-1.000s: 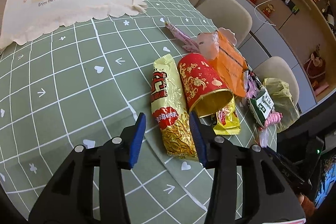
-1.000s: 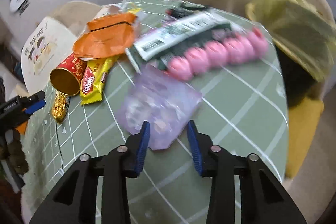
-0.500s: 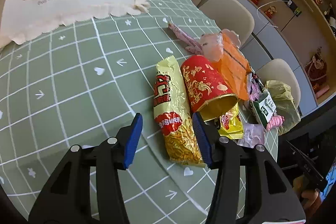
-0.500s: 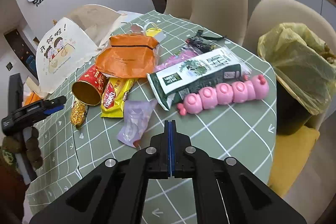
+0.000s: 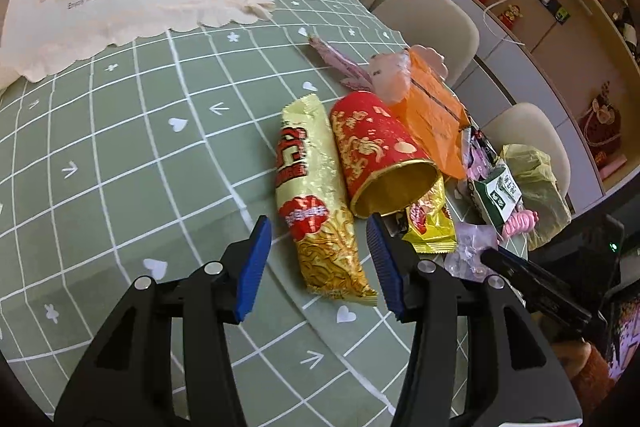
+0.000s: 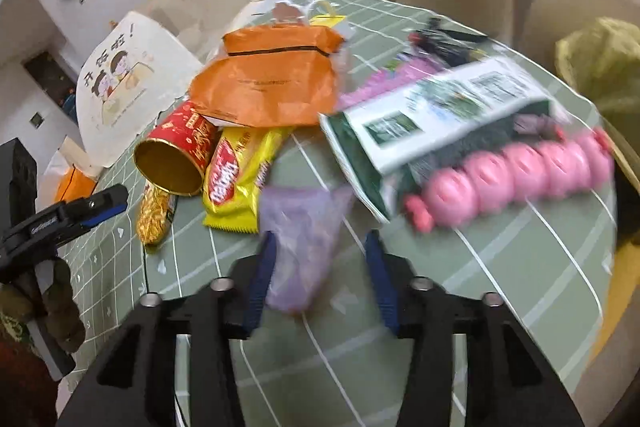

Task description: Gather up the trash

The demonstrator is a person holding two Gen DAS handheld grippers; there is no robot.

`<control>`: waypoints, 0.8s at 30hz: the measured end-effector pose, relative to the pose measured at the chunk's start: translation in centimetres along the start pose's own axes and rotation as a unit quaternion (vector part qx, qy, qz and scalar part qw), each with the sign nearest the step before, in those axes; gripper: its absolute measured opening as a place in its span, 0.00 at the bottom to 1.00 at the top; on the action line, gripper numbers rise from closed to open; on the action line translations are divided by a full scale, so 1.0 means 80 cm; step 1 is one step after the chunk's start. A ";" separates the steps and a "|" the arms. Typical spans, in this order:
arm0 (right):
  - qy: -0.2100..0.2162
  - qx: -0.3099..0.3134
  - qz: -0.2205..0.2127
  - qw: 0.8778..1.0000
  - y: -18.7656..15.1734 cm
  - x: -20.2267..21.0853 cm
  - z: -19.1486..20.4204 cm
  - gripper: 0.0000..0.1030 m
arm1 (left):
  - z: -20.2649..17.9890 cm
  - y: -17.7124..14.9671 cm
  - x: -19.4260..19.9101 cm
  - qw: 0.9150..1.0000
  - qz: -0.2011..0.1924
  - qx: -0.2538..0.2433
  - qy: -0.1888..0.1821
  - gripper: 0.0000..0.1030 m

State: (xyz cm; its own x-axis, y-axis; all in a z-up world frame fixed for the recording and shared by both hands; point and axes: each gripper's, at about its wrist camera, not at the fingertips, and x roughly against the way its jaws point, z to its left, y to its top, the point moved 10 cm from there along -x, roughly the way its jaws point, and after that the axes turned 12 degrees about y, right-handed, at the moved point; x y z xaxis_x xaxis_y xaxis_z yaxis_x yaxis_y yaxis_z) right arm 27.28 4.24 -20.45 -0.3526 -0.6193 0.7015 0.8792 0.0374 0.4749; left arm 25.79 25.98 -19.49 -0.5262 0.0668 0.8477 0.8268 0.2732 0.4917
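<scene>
Barely begun, by the look of it: nearly all the trash lying loose on the green gridded surface [image 5: 120, 155], none of it visibly bagged. Left claw [image 5: 318, 265] wide open, holding nothing, poised over the near end of the gold noodle wrapper [image 5: 316, 203], blue pads either side of it and apparently not yet touching. Right beside that wrapper, touching along its length, the red and gold tube [image 5: 380, 151] on its side, open mouth toward the camera; under and behind it the yellow wafer wrapper [image 5: 430, 227] and the orange bag [image 5: 432, 119]. Right claw [image 6: 318, 267] also spread open, gripping nothing, straddling the crumpled purple wrapper [image 6: 300, 239] near the surface's front edge; contact hard to judge, the view being blurred. Further toward the right edge, the green and white packet [image 6: 440, 115] overlapping the pink caterpillar toy [image 6: 512, 179]. Off the far right edge, a bin lined with a yellow bag [image 6: 600, 67], likely the destination; contents not visible. Still to do, judging from this: close on a wrapper with each claw, carry to the bin, then repeat for tube, bags, packet and the small pieces behind.
</scene>
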 end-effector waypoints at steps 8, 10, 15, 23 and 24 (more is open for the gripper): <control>0.016 0.037 0.009 0.999 0.006 0.019 0.030 0.04 | 0.023 0.002 -0.006 1.000 0.007 0.019 0.000 0.46; 0.012 0.042 0.000 0.999 0.002 0.041 0.035 0.04 | 0.023 0.012 -0.011 1.000 0.006 0.027 -0.007 0.46; 0.002 0.031 -0.014 0.999 -0.009 0.085 0.031 0.04 | 0.010 0.038 -0.036 1.000 0.013 0.023 -0.009 0.46; 0.002 0.037 -0.044 0.998 0.001 0.132 0.022 0.04 | -0.012 0.026 -0.050 0.999 0.051 0.001 0.016 0.20; 0.003 0.041 -0.047 0.998 0.004 0.137 0.023 0.04 | -0.015 0.026 -0.039 0.999 0.042 0.003 0.014 0.19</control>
State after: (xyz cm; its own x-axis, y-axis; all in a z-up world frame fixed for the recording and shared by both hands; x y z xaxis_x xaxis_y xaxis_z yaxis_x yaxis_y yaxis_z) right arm 23.09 -1.12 -11.66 -0.4307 -0.6278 0.6484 0.8131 0.0417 0.5806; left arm 29.38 25.19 -20.89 -0.4492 0.0623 0.8913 0.8667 0.2728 0.4177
